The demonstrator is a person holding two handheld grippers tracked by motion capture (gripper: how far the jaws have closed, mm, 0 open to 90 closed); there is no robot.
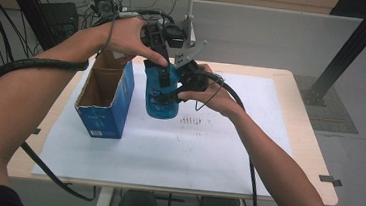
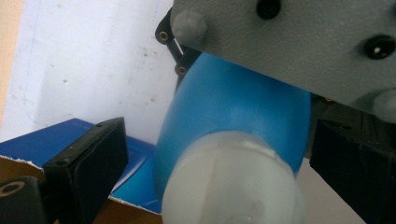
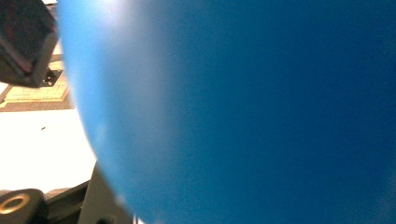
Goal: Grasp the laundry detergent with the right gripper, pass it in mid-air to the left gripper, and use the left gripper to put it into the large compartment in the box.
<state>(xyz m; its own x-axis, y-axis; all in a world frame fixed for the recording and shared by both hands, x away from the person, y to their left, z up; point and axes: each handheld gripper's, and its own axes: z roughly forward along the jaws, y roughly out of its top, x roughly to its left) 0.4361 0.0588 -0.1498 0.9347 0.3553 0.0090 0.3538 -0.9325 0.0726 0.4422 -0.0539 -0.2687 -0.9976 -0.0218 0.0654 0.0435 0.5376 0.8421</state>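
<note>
**Blue bottle gripped above the counter**

The blue bottle is clamped at its body by the right claw, held off the counter. Above it, the left claw is spread around the bottle's white cap, its jaws standing apart on either side. Just left of both claws, an open blue box stands on the white sheet.

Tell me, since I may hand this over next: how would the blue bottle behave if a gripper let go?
The blue bottle looks smooth and rounded, so it may slip or roll if laid down. It hangs above the table, held by the right gripper, so release would probably drop it. Its white cap end looks narrow, so probably tippy.
</note>
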